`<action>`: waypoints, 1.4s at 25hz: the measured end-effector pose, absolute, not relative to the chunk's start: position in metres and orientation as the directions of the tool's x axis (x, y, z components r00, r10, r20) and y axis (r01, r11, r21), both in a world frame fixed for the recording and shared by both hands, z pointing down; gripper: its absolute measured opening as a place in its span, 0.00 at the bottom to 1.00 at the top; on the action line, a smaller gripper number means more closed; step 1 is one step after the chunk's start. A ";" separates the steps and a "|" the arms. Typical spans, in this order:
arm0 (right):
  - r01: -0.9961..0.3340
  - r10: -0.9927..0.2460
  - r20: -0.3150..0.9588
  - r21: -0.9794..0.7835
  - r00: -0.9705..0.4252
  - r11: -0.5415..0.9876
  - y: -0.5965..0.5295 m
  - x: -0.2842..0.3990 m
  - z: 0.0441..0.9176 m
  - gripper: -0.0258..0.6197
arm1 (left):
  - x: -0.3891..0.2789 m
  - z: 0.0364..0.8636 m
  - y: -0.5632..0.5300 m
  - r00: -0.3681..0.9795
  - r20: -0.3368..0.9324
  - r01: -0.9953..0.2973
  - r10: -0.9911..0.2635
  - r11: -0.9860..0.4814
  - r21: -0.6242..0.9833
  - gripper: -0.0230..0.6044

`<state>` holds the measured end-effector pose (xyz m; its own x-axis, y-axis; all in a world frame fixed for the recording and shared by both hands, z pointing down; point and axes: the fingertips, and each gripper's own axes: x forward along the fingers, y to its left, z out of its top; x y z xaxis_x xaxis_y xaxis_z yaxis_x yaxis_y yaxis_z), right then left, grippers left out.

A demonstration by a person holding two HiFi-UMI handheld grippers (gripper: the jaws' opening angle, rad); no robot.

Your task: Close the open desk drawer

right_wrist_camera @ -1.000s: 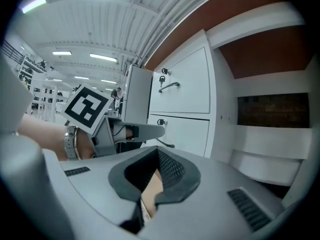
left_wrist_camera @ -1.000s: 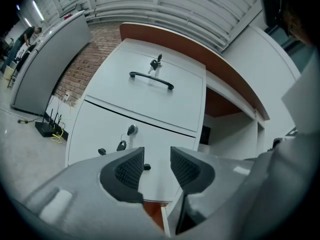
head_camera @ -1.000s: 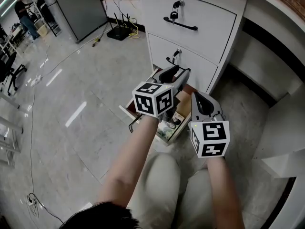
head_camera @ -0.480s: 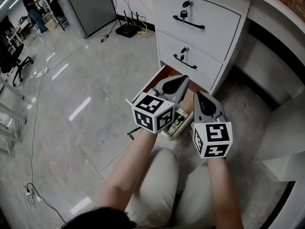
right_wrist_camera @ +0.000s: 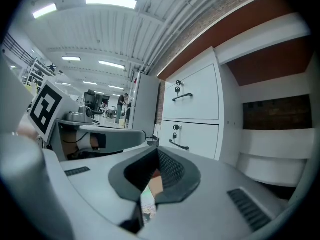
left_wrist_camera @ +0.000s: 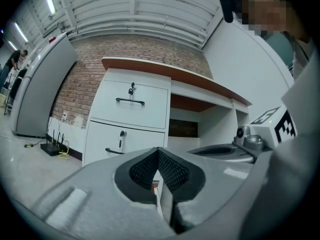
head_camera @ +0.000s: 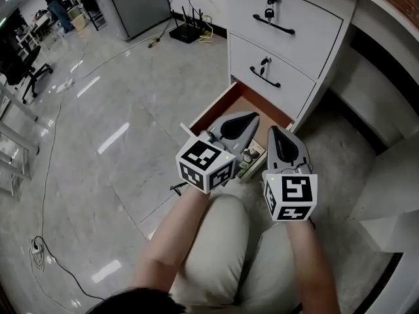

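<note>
The left tool [head_camera: 254, 116] has snapped shut, empty, since a second ago. The right tool [head_camera: 275, 131] is closed and empty too. Both hang over the drawer [head_camera: 213, 105], still open. Probably a push comes next.

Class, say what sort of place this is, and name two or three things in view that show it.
Probably an office or lab workspace: white desk drawers with keys in their locks, a wheeled office chair, and a router with cables on the polished floor.
</note>
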<state>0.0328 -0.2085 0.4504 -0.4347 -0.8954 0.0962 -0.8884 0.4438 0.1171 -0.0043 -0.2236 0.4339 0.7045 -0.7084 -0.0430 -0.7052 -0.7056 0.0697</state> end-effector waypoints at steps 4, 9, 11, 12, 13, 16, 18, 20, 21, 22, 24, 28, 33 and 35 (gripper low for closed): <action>-0.870 -0.879 0.105 0.129 -0.465 0.476 -0.199 0.025 0.457 0.05 | -0.014 0.439 -0.211 0.694 -0.047 -0.715 -0.718 -0.696 0.064 0.05; -0.846 -0.856 0.125 0.136 -0.501 0.515 -0.187 0.016 0.469 0.06 | -0.020 0.462 -0.193 0.688 -0.012 -0.724 -0.725 -0.688 0.062 0.05; -0.837 -0.846 0.140 0.135 -0.514 0.531 -0.184 0.013 0.477 0.05 | -0.024 0.468 -0.189 0.683 -0.021 -0.727 -0.730 -0.682 0.082 0.04; -0.832 -0.841 0.148 0.131 -0.521 0.539 -0.182 0.012 0.481 0.05 | -0.025 0.470 -0.187 0.679 -0.026 -0.729 -0.734 -0.678 0.091 0.05; -0.829 -0.835 0.156 0.124 -0.527 0.546 -0.181 0.011 0.485 0.06 | -0.026 0.472 -0.187 0.676 -0.025 -0.732 -0.736 -0.675 0.096 0.05; -0.821 -0.821 0.183 0.093 -0.541 0.563 -0.178 0.009 0.499 0.06 | -0.029 0.479 -0.185 0.673 -0.012 -0.736 -0.740 -0.671 0.092 0.05; -0.817 -0.813 0.197 0.081 -0.548 0.571 -0.176 0.005 0.507 0.06 | -0.032 0.485 -0.184 0.677 0.004 -0.734 -0.736 -0.674 0.085 0.05; -0.810 -0.803 0.208 0.073 -0.559 0.582 -0.174 0.001 0.514 0.06 | -0.035 0.496 -0.184 0.679 0.030 -0.733 -0.733 -0.676 0.073 0.05; -0.805 -0.796 0.214 0.066 -0.566 0.590 -0.172 -0.002 0.517 0.05 | -0.036 0.502 -0.183 0.679 0.037 -0.734 -0.733 -0.676 0.073 0.05; -0.800 -0.789 0.221 0.054 -0.574 0.597 -0.171 -0.003 0.521 0.06 | -0.038 0.508 -0.181 0.680 0.038 -0.732 -0.732 -0.676 0.080 0.05; -0.793 -0.774 0.240 0.025 -0.586 0.609 -0.169 -0.006 0.531 0.06 | -0.039 0.518 -0.176 0.692 0.030 -0.720 -0.721 -0.687 0.097 0.05; -0.786 -0.749 0.306 0.007 -0.587 0.618 -0.170 -0.013 0.554 0.06 | -0.048 0.538 -0.170 0.688 0.013 -0.721 -0.726 -0.680 0.133 0.05; -0.757 -0.707 0.347 -0.014 -0.616 0.653 -0.163 -0.027 0.577 0.06 | -0.065 0.556 -0.169 0.646 0.026 -0.759 -0.763 -0.638 0.125 0.14; -0.747 -0.695 0.349 -0.018 -0.628 0.665 -0.158 -0.033 0.583 0.06 | -0.074 0.563 -0.167 0.617 0.033 -0.783 -0.786 -0.610 0.117 0.16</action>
